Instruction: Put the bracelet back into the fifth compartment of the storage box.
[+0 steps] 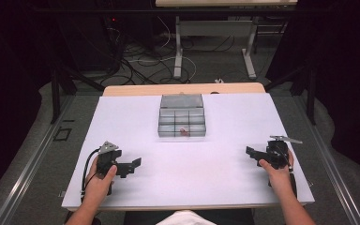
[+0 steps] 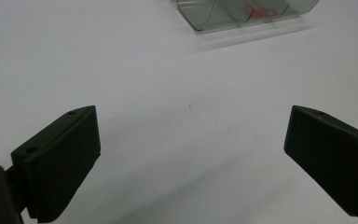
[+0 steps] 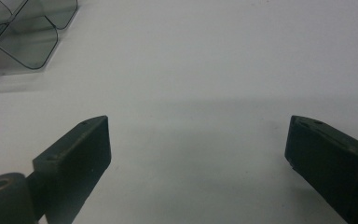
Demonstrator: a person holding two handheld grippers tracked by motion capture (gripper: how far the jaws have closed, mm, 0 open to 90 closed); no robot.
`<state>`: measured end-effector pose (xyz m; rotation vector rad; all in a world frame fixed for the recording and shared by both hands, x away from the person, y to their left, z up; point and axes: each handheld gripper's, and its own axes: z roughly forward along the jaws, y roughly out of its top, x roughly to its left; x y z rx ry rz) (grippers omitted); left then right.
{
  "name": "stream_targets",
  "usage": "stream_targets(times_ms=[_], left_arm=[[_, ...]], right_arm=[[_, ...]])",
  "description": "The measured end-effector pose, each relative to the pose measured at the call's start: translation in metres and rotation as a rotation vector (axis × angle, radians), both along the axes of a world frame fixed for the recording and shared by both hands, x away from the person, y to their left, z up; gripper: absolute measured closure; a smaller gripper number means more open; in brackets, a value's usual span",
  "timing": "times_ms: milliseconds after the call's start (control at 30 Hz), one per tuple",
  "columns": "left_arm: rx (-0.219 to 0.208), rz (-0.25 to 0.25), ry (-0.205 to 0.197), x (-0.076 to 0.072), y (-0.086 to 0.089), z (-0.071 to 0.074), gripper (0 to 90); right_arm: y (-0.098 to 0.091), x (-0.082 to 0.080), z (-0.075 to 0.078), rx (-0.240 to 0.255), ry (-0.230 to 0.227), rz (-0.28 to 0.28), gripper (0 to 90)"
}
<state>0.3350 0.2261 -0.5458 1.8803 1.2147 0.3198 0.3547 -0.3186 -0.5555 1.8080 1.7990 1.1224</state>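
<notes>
Your surface point(image 1: 136, 122) is a white sheet with a wooden edge showing along its far side; a clear compartment box point(image 1: 182, 116) sits on it toward the far middle, its lid open.

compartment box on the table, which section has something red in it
The front-row middle compartment of the clear box holds a small red item; the other compartments look empty.

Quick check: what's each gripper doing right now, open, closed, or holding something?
Left gripper: open, holding nothing, over the bare table.
Right gripper: open, holding nothing.
</notes>
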Motion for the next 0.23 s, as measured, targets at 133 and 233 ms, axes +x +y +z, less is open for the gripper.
stream_targets(times_ms=[133,233], left_arm=[[-0.002,0.001,-0.001,-0.0001,0.0001,0.0,3.6],[-0.003,0.001,0.0,-0.0001,0.0004,0.0002,3.6]], right_arm=[[0.0011,-0.0003,-0.0002,-0.002,-0.002,0.005,6.5],[0.0015,-0.0002,-0.0002,-0.004,-0.003,0.006,6.5]])
